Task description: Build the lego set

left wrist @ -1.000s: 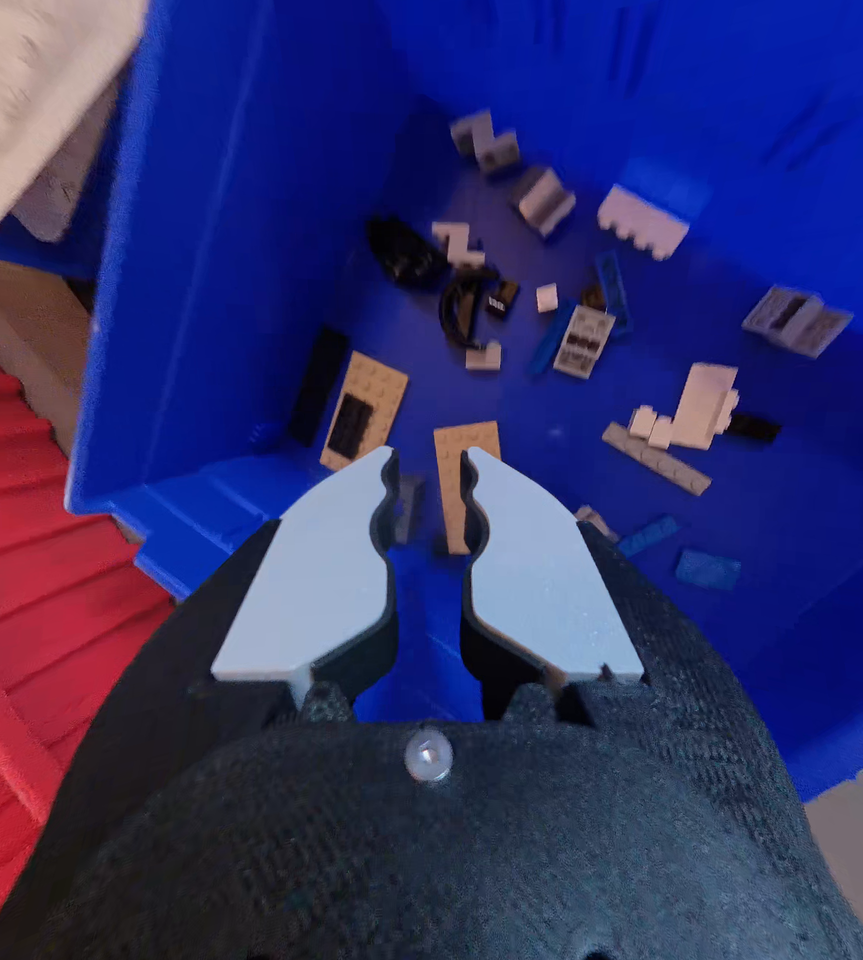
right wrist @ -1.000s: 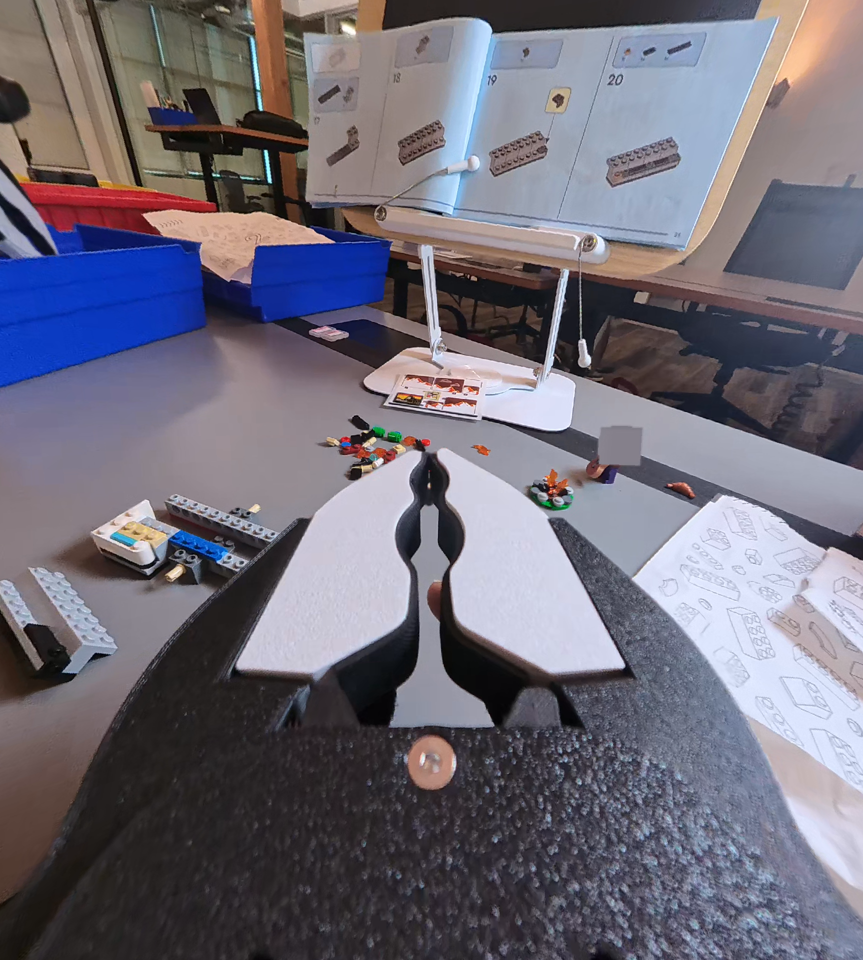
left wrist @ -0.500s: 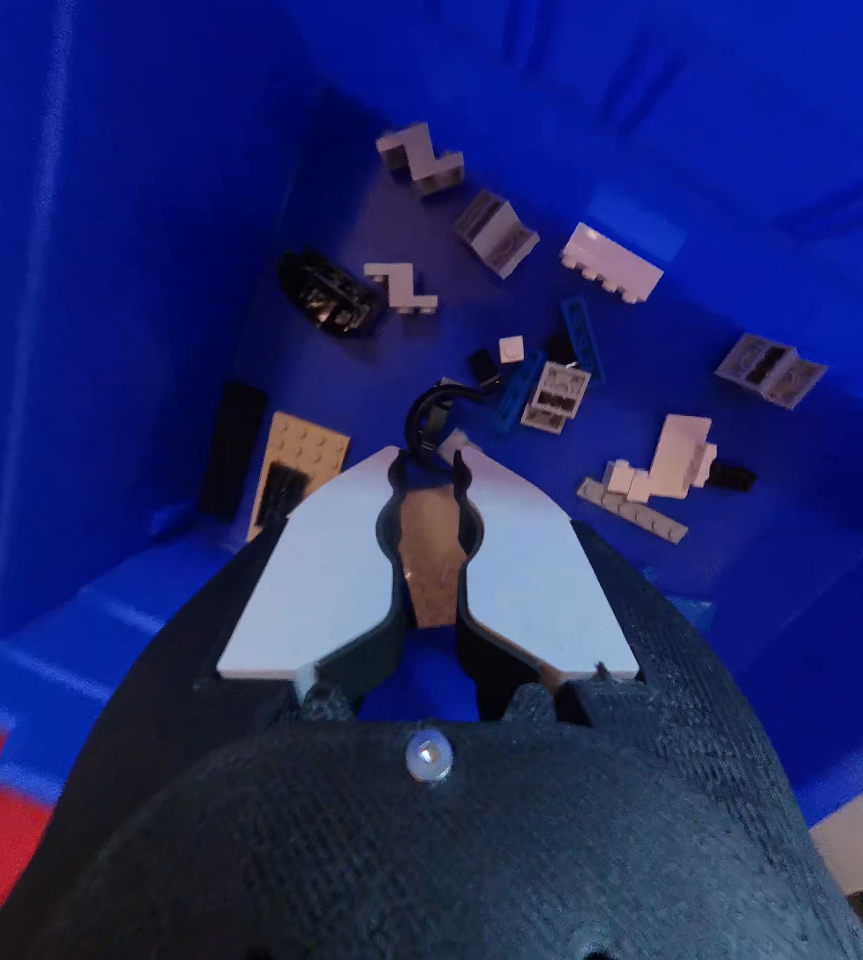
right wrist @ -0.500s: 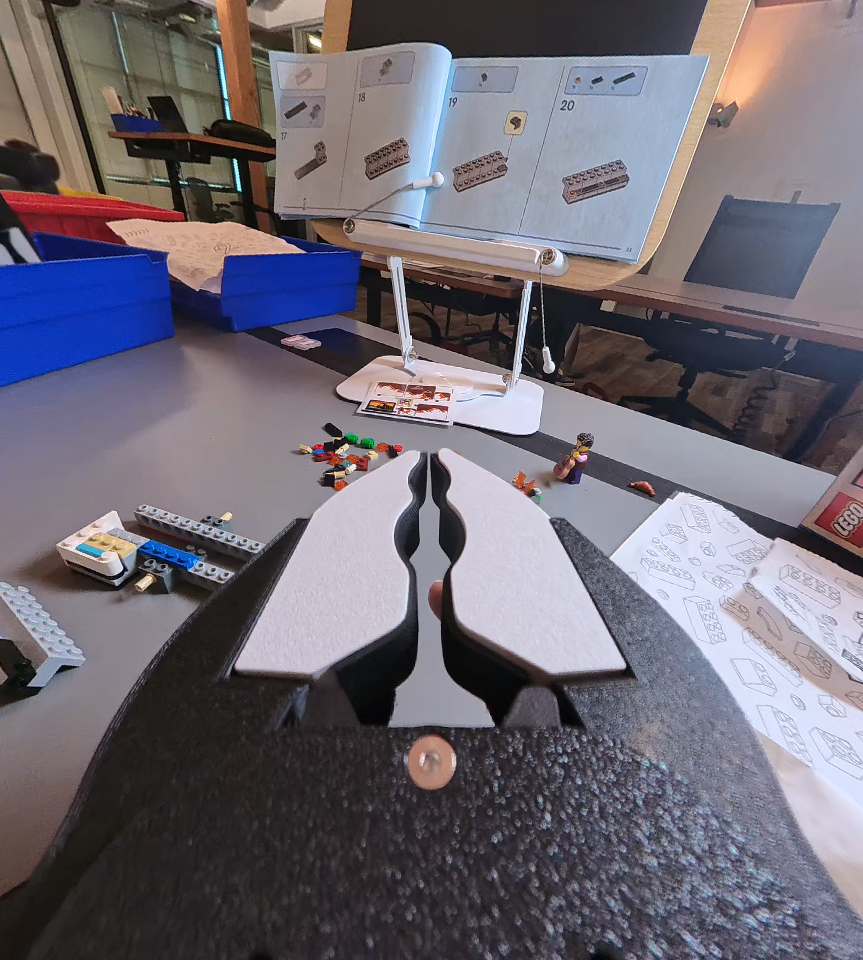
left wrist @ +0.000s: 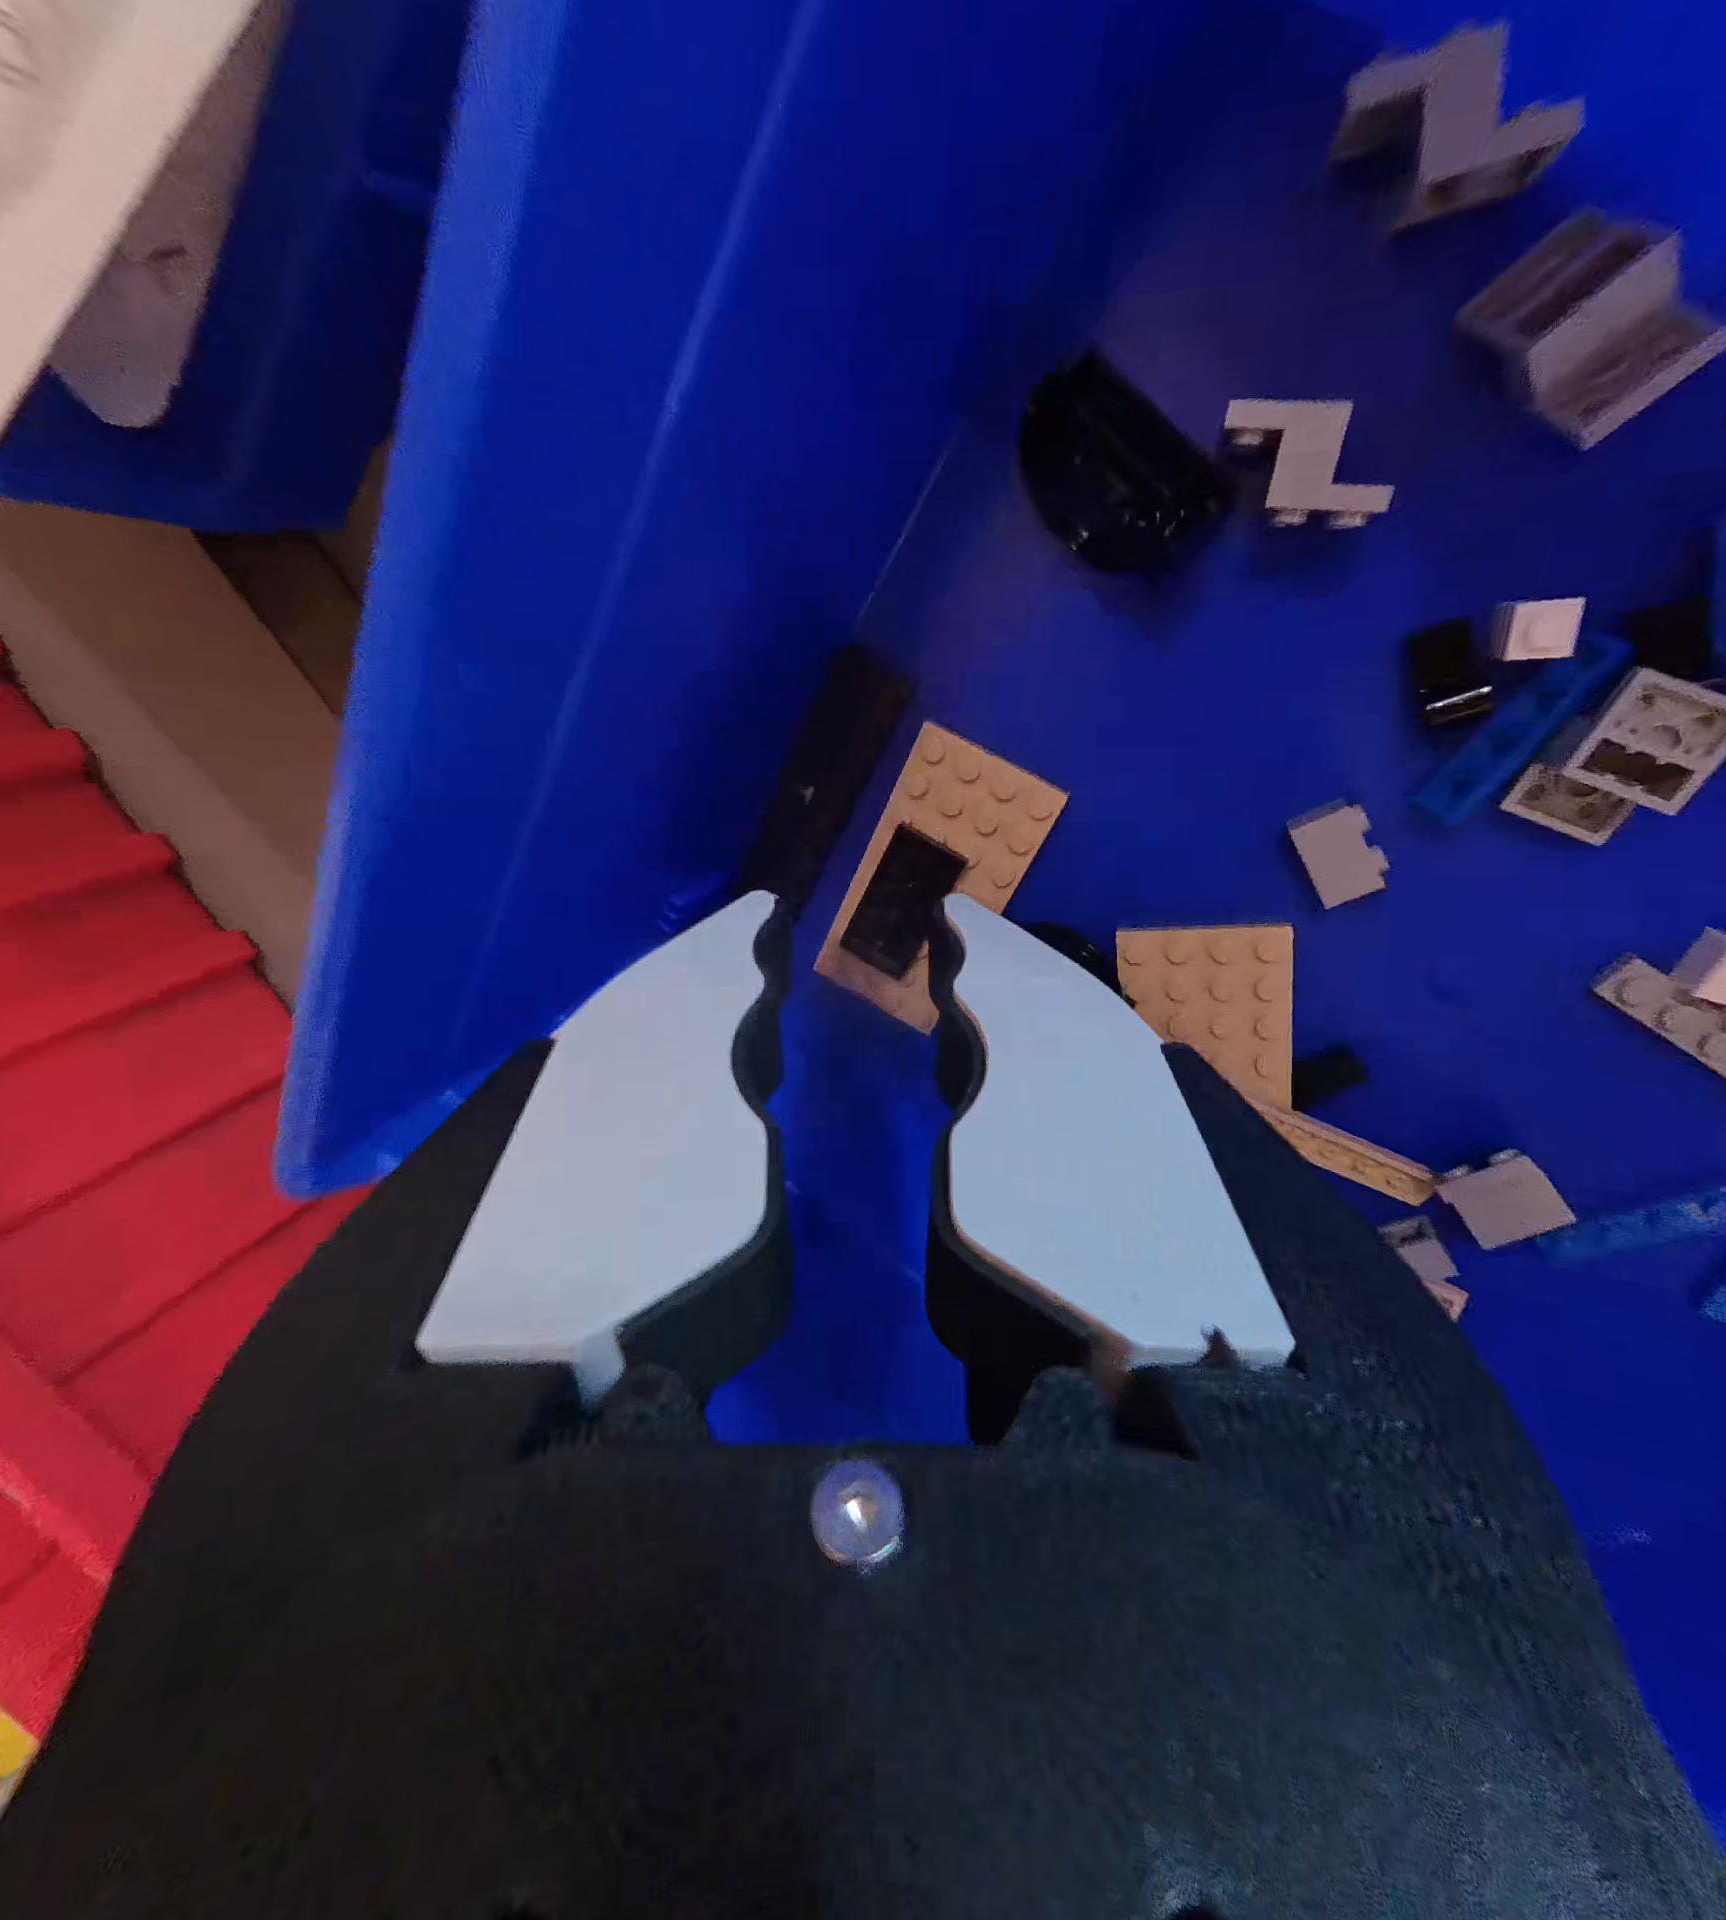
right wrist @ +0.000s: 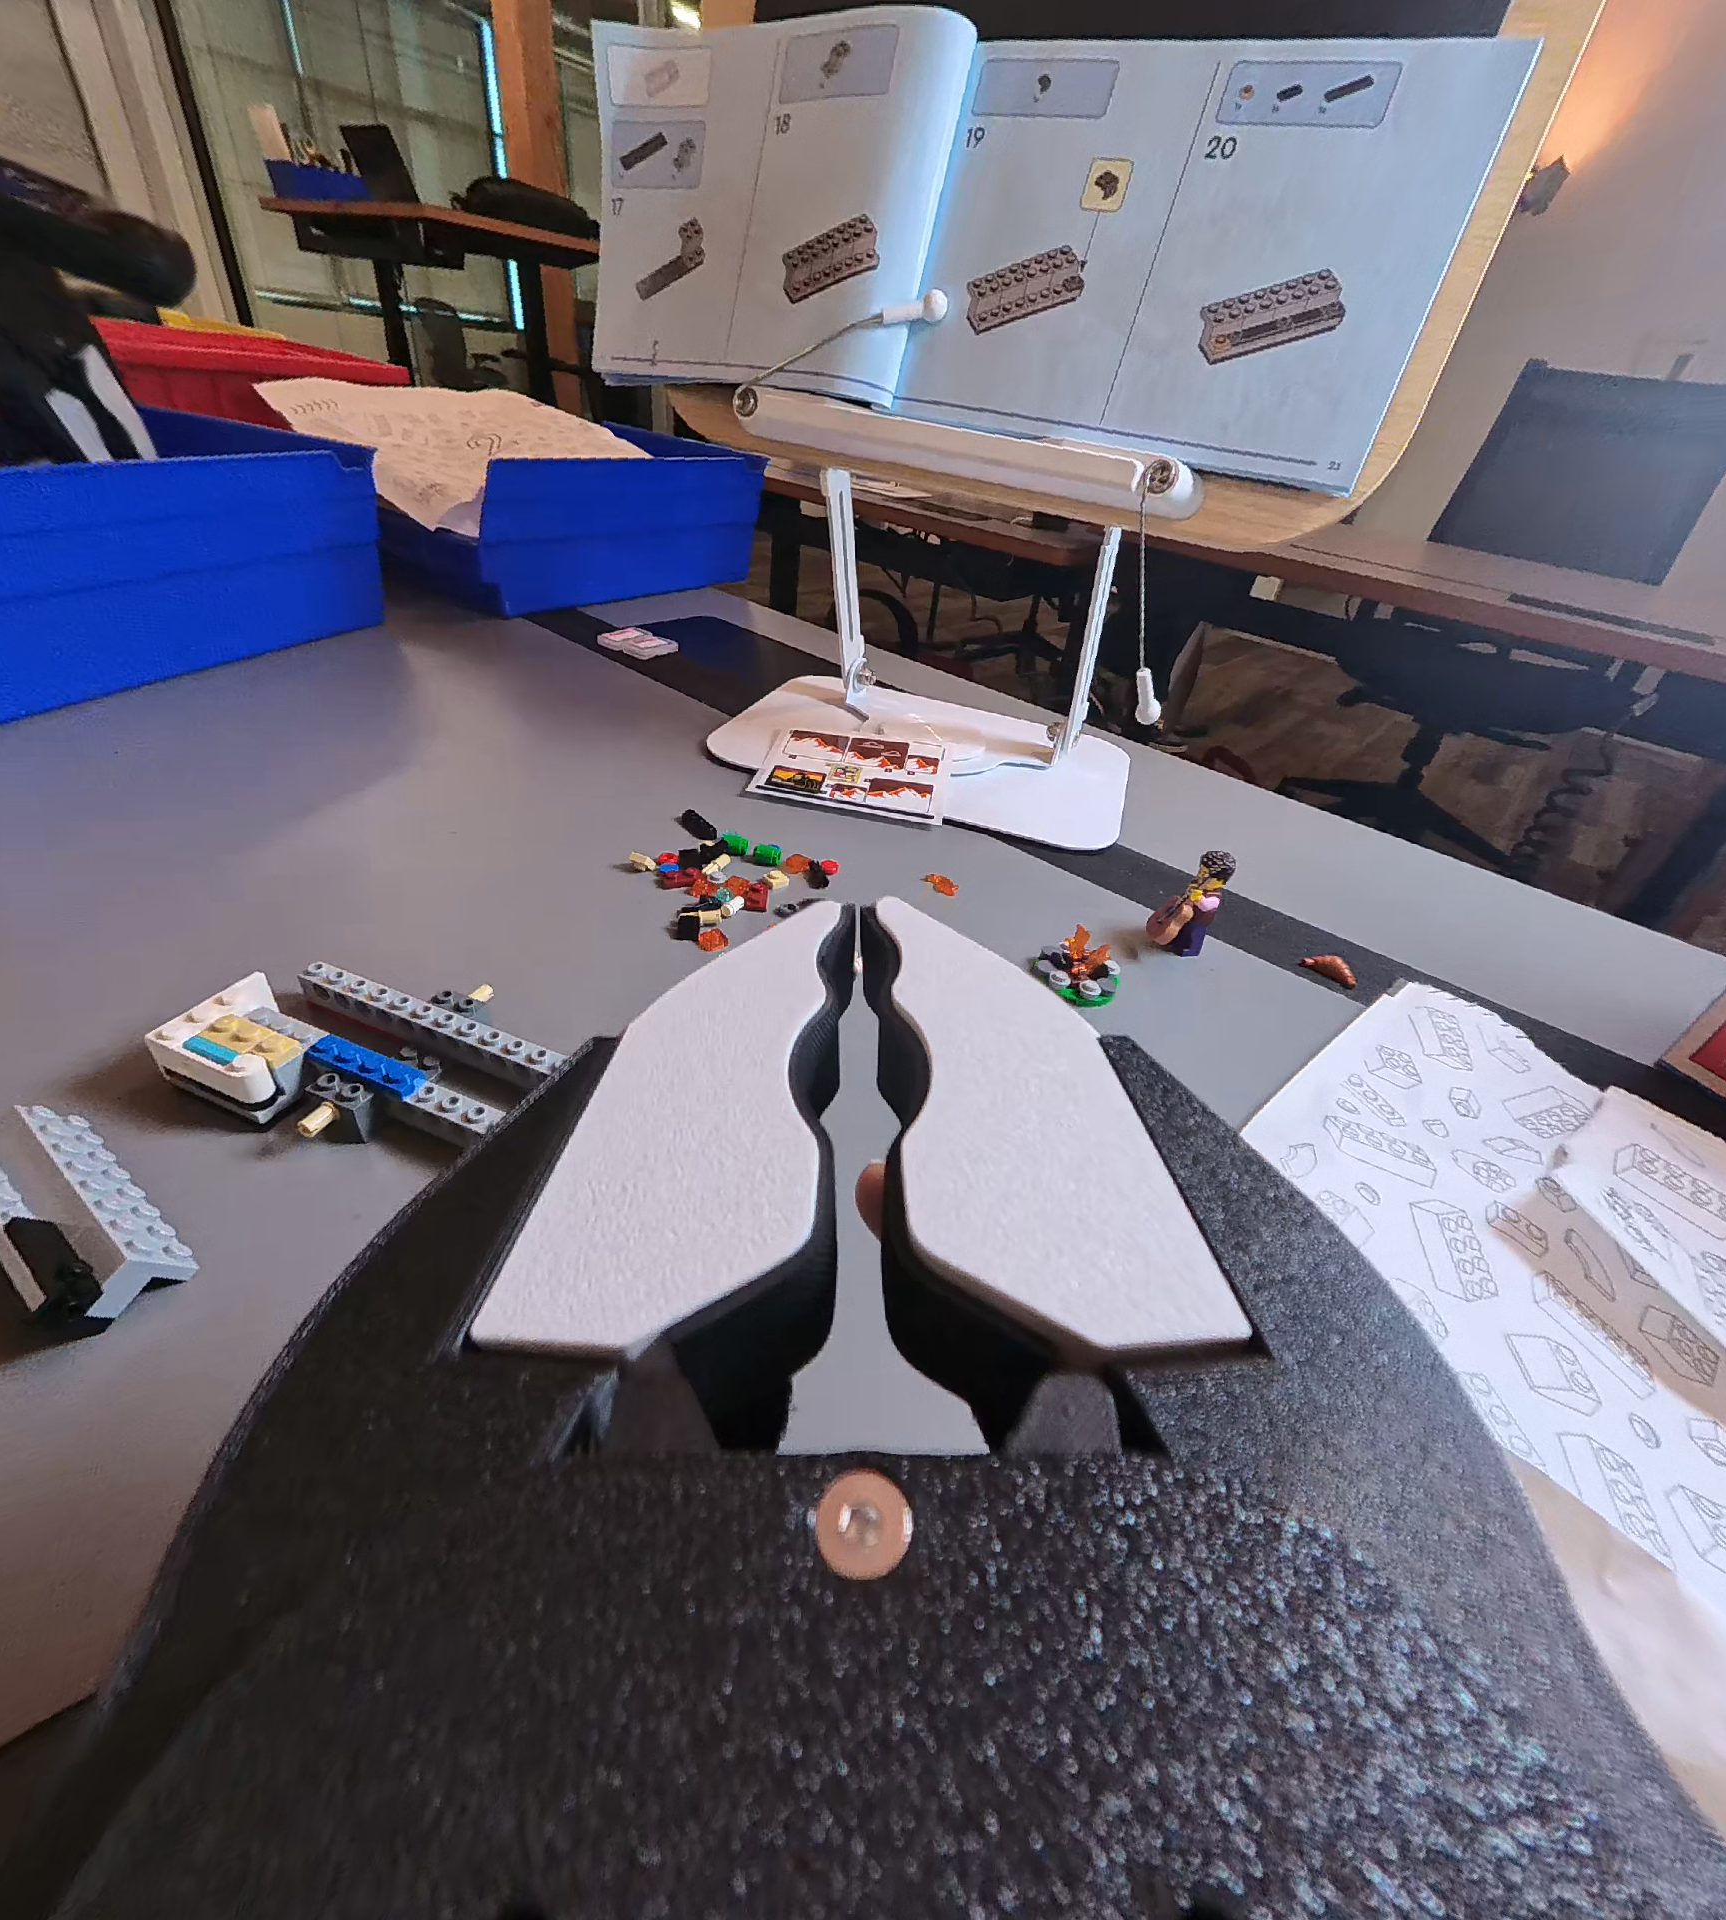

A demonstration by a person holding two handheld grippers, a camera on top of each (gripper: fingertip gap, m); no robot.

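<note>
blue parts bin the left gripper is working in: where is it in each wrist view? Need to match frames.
Left wrist view: blue bin fills the centre and right, its wall running up the middle, loose bricks on its floor.
Right wrist view: same bin at the left edge, seen side-on on the grey table.
Shared landmark: the red bin behind it; the left gripper also shows over the bin.

Left wrist view peers closely down into the blue bin (left wrist: 630, 520); right wrist view looks low across the table (right wrist: 319, 790).

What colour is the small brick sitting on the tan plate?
Black, clearest in the left wrist view.
</note>
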